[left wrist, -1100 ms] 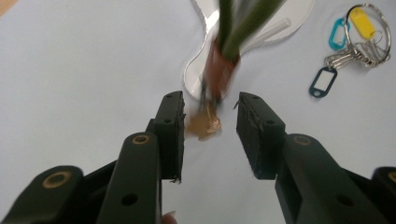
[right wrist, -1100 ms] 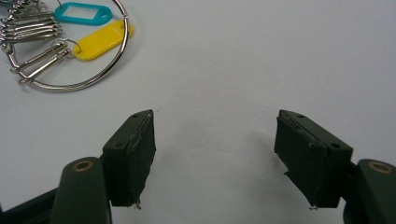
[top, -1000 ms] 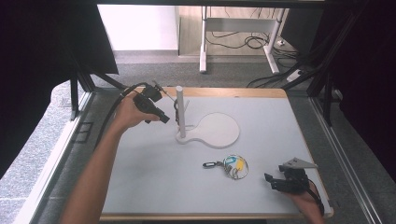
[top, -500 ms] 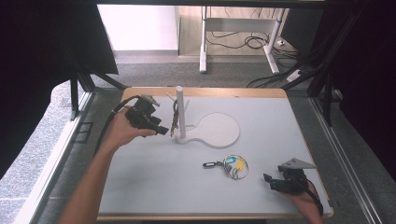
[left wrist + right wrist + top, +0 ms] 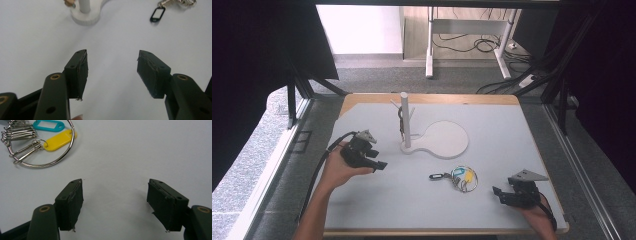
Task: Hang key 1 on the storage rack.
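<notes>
Left gripper [image 5: 379, 165] low over table [image 5: 492, 130], jaws just opening, wide apart, nothing between. Right gripper [image 5: 497, 192] jaws apart, empty. Key ring [image 5: 463, 178] flat on table between both grippers, near white stand [image 5: 405, 122].

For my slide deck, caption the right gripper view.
Open right hand-held gripper facing a metal key ring with teal and yellow tags.

Key ring [image 5: 462, 178] on table [image 5: 512, 135] — before stand [image 5: 406, 125].
</notes>
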Available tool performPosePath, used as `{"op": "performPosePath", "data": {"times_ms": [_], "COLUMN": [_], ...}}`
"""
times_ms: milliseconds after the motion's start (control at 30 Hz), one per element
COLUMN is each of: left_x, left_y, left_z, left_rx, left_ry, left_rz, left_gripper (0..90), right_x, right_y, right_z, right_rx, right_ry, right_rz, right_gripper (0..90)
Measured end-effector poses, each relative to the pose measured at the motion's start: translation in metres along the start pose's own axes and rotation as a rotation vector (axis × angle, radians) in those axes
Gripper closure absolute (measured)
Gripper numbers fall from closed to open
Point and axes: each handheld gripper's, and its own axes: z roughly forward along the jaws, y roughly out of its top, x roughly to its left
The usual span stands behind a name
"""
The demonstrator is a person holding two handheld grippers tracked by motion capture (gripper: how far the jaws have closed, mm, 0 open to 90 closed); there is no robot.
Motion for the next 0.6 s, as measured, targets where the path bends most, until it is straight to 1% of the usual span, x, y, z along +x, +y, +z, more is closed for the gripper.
{"op": "performPosePath", "data": {"times_ms": [133, 167, 267, 333, 433, 467, 500, 533, 567, 600], "left_x": [-0.008, -0.011, -0.014, -0.016, -0.017, -0.018, -0.018, -0.019, -0.019, -0.019], "left_y": [-0.017, -0.023, -0.032, -0.039, -0.044, -0.048, -0.048, -0.049, -0.049, -0.049], "left_z": [0.012, 0.015, 0.020, 0.022, 0.024, 0.026, 0.026, 0.026, 0.026, 0.025], "left_rx": [0.006, 0.002, -0.010, -0.008, -0.011, -0.013, -0.013, 0.015, 0.015, 0.013], "left_ry": [0.005, -0.002, -0.006, -0.010, -0.014, -0.014, -0.014, 0.008, 0.008, 0.017], "left_rz": [-0.003, -0.005, -0.013, -0.025, -0.031, -0.033, -0.033, -0.019, -0.019, -0.021], "left_gripper": [42.1, 42.2, 42.5, 42.5, 42.5, 42.6, 42.6, 42.5, 42.4, 42.4], "right_x": [0.001, 0.002, 0.003, 0.003, 0.003, 0.003, 0.003, 0.003, 0.003, 0.004], "right_y": [0.001, 0.001, 0.001, 0.001, 0.002, 0.003, 0.003, 0.003, 0.003, 0.005], "right_z": [0.001, 0.001, 0.002, 0.002, 0.002, 0.002, 0.002, 0.001, 0.001, 0.000], "right_rx": [0.000, 0.002, 0.004, 0.002, -0.001, -0.005, -0.005, -0.011, -0.011, -0.014], "right_ry": [0.003, 0.004, 0.005, 0.005, 0.003, 0.006, 0.006, 0.008, 0.008, 0.012], "right_rz": [-0.001, -0.004, -0.005, -0.006, -0.006, 0.006, 0.006, 0.012, 0.012, 0.018], "right_gripper": [29.1, 29.1, 29.1, 29.1, 29.1, 29.0, 29.0, 29.0, 29.0, 29.1]}}
